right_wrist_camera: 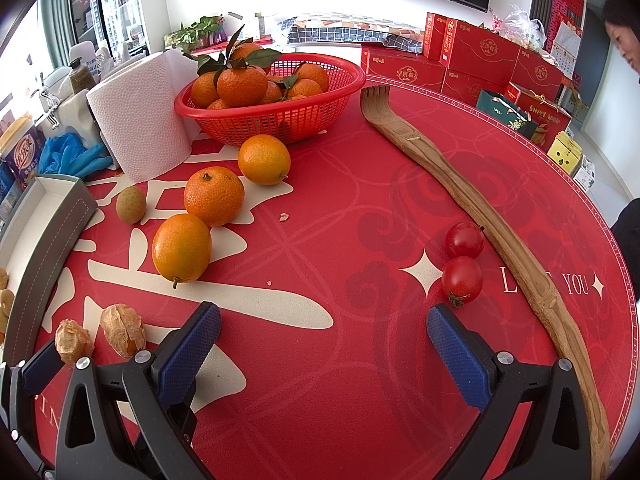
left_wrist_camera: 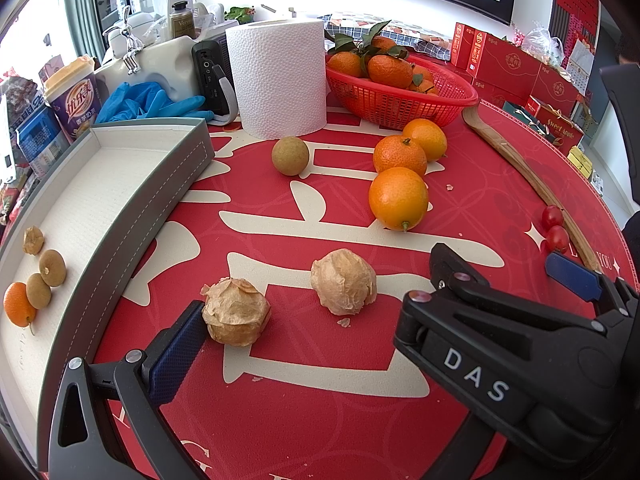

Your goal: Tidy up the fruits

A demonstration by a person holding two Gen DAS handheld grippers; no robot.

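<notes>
On the red table mat lie two papery husked fruits (left_wrist_camera: 236, 312) (left_wrist_camera: 344, 282), a brown longan (left_wrist_camera: 290, 156), three orange citrus (left_wrist_camera: 399, 198) and two cherry tomatoes (right_wrist_camera: 462, 260). A grey tray (left_wrist_camera: 172, 184) at the left holds a small orange, two longans and a husk fruit (left_wrist_camera: 33, 240). My left gripper (left_wrist_camera: 316, 300) is open; its left finger (left_wrist_camera: 180, 352) touches the nearer husked fruit. My right gripper (right_wrist_camera: 324, 332) is open and empty, low over the mat; its right finger (right_wrist_camera: 456, 348) is just below the tomatoes. It crosses the left wrist view (left_wrist_camera: 520, 320).
A red basket (right_wrist_camera: 280, 116) of leafy tangerines stands at the back beside a paper towel roll (left_wrist_camera: 280, 80). A wooden back scratcher (right_wrist_camera: 480, 216) lies along the right. Blue gloves (left_wrist_camera: 152, 100), a cup, bottles and red gift boxes (right_wrist_camera: 480, 56) ring the table. A person (right_wrist_camera: 624, 44) is at far right.
</notes>
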